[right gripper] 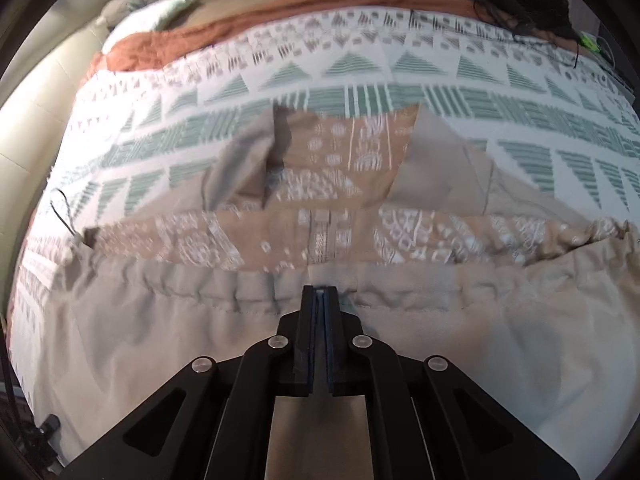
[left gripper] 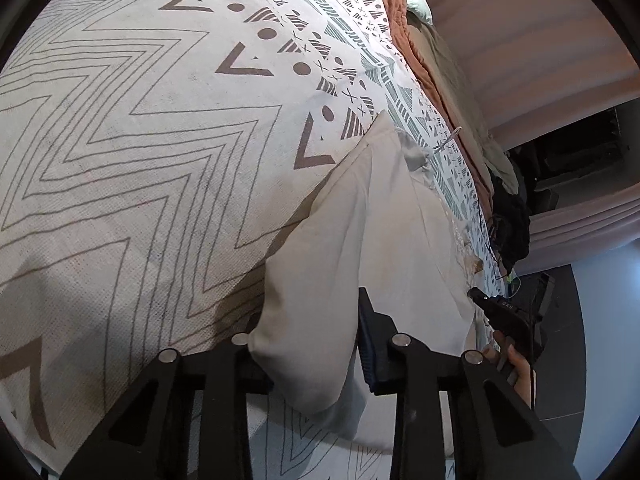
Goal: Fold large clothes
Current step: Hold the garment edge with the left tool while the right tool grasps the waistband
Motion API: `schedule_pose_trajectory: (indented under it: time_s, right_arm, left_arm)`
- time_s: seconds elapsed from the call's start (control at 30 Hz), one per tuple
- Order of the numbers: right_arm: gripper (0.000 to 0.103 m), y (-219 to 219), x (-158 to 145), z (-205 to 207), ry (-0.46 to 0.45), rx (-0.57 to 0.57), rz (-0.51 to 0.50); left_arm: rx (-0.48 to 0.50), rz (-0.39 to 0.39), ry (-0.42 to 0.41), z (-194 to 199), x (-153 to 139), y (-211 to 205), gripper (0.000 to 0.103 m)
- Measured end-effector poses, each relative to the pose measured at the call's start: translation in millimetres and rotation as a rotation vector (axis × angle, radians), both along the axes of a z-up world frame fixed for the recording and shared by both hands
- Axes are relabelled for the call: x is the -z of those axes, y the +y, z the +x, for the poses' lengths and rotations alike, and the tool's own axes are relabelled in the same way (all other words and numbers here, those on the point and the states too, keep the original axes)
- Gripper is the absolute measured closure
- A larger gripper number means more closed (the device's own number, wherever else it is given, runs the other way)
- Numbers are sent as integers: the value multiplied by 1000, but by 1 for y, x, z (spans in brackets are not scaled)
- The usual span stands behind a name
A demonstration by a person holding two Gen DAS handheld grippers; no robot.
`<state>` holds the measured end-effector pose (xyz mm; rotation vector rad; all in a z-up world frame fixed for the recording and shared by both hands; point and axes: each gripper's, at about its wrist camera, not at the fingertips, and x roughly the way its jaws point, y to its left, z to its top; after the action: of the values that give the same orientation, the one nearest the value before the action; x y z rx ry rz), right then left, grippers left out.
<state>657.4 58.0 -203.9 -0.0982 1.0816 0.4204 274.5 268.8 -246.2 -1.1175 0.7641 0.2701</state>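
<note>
A large beige garment (right gripper: 200, 344) with a brown white-patterned lining (right gripper: 344, 160) lies on the patterned bedspread (right gripper: 500, 100). In the right wrist view my right gripper (right gripper: 319, 294) is shut, its tips at the garment's gathered hem. In the left wrist view a fold of the beige garment (left gripper: 340, 248) lies between the fingers of my left gripper (left gripper: 308, 320); the right finger (left gripper: 370, 340) shows, the left one is hidden by cloth. The right gripper (left gripper: 504, 316) shows at the garment's far edge.
The bedspread (left gripper: 140, 140) has zigzag and triangle prints. An orange-brown blanket (right gripper: 160, 48) and a pale pillow (right gripper: 168, 12) lie along the far side. Dark clothing and cables (right gripper: 528, 4) sit at the far right corner. Pink curtains (left gripper: 520, 60) hang beyond the bed.
</note>
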Motion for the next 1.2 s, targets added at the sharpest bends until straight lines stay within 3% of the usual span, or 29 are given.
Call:
schedule_pose_trajectory:
  time_s: [0.03,0.1,0.3,0.5,0.53,0.63,0.77,1.03,1.2]
  right_arm:
    - [84,-2,-7,-3,-23,-4,8]
    - [0,-5,-15,-8,-16,-11,28]
    - [0,-22,-35,-33,-4,1,45]
    - [1,-44,-58,-89,-11,-41,68]
    - [4,-47,-60,-98,-6,-52,76]
    - [39,-60,-64,-128,23,-72,94]
    - [55,-77,-69,-163,48,-89,120]
    - [65,-94,-66,-226,43,-83,85]
    - [65,-90,-33,-246,110,-69,32]
  left_arm:
    - [0,5,-1,0,0,-1,74]
    - [-5,3,-5,0,-1,-2,77]
    - [-15,5,-62,-3,-15,-5,87]
    - [-6,9,-132,-1,-36,-8,90]
    - [-2,9,-143,-1,-39,-9,90]
    - [14,14,-178,2,-49,-10,91]
    - [30,9,-210,6,-59,-11,91]
    - [30,1,-218,7,-62,-11,91]
    - [31,-8,-229,6,-62,-11,92]
